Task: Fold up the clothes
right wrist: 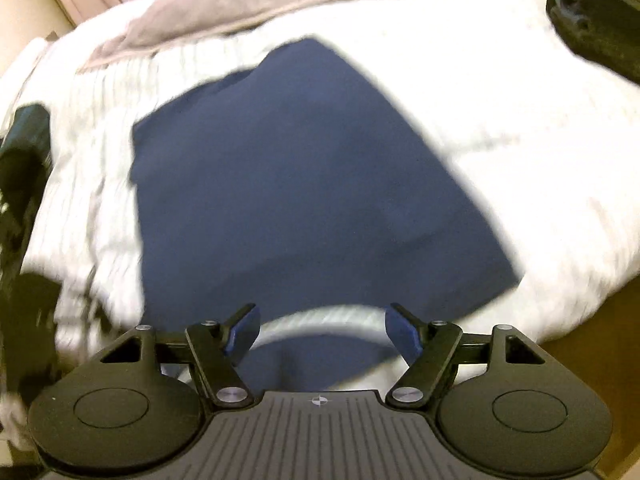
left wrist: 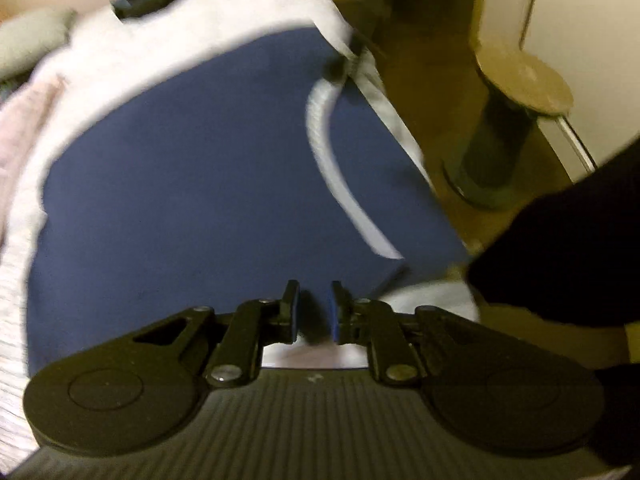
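Right wrist view: navy garment (right wrist: 304, 184) flat on white bedspread (right wrist: 520, 128), its white collar band (right wrist: 320, 320) crossing between spread fingers of right gripper (right wrist: 322, 330), nothing held. Grey-pink blanket (right wrist: 256, 4) beyond. Left wrist view: left gripper (left wrist: 314, 306) narrowed over garment's near edge, small gap, grip unclear. Round stool (left wrist: 520, 88) beside bed.
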`<state>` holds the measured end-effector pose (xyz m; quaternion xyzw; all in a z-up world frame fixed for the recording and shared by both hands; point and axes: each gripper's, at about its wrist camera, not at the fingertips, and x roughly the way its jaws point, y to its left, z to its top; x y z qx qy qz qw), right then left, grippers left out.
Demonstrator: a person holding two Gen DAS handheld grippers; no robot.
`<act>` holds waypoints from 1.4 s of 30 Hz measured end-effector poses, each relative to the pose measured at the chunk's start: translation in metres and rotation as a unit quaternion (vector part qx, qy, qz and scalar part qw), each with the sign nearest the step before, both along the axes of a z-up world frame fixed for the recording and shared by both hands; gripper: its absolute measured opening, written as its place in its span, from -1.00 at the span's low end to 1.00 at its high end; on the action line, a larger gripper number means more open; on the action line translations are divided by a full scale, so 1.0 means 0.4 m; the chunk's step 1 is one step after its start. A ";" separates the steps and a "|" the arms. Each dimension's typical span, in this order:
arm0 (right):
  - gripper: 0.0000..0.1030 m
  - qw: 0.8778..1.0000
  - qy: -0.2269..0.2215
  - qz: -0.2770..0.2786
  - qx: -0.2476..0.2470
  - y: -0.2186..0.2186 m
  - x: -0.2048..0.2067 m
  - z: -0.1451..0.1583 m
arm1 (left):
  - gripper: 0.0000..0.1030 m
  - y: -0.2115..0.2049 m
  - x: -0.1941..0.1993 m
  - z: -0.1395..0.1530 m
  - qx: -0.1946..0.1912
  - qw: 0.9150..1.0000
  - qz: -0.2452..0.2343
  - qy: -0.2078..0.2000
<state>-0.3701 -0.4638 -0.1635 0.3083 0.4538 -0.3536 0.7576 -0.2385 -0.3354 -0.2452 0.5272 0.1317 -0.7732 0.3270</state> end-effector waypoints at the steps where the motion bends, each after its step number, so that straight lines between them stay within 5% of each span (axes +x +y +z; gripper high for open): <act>1: 0.33 1.000 -0.008 0.006 -0.004 -0.034 0.003 0.001 | -0.78 0.010 -0.011 -0.010 0.010 1.000 0.000 -0.005; 3: 0.04 0.999 -0.029 0.021 -0.004 -0.103 0.022 -0.008 | -0.74 0.026 -0.024 -0.016 0.027 1.000 0.003 -0.012; 6: 0.03 0.997 -0.057 0.055 0.009 -0.204 0.041 -0.062 | -0.74 0.021 -0.026 0.005 0.040 0.999 0.025 -0.019; 11: 0.03 0.996 -0.031 0.076 0.028 -0.317 -0.002 -0.179 | -0.74 -0.056 -0.026 0.085 0.020 0.995 0.097 -0.034; 15: 0.04 0.998 -0.049 0.007 0.031 -0.366 -0.094 -0.165 | -0.74 -0.178 -0.027 0.125 -0.004 0.989 0.142 -0.048; 23: 0.04 0.994 -0.073 0.040 0.065 -0.268 -0.188 -0.197 | -0.68 -0.521 -0.053 0.103 -0.049 0.985 0.161 -0.037; 30: 0.04 0.994 -0.065 0.030 0.087 -0.200 -0.262 -0.213 | -0.63 -0.739 -0.058 -0.029 -0.032 0.987 0.159 -0.019; 36: 0.04 0.994 -0.031 0.029 0.105 -0.160 -0.294 -0.202 | -0.62 -0.710 -0.045 -0.042 -0.035 0.990 0.130 -0.043; 42: 0.04 0.994 -0.042 0.053 0.081 -0.141 -0.279 -0.137 | -0.63 -0.578 -0.005 0.006 0.006 0.982 0.179 -0.059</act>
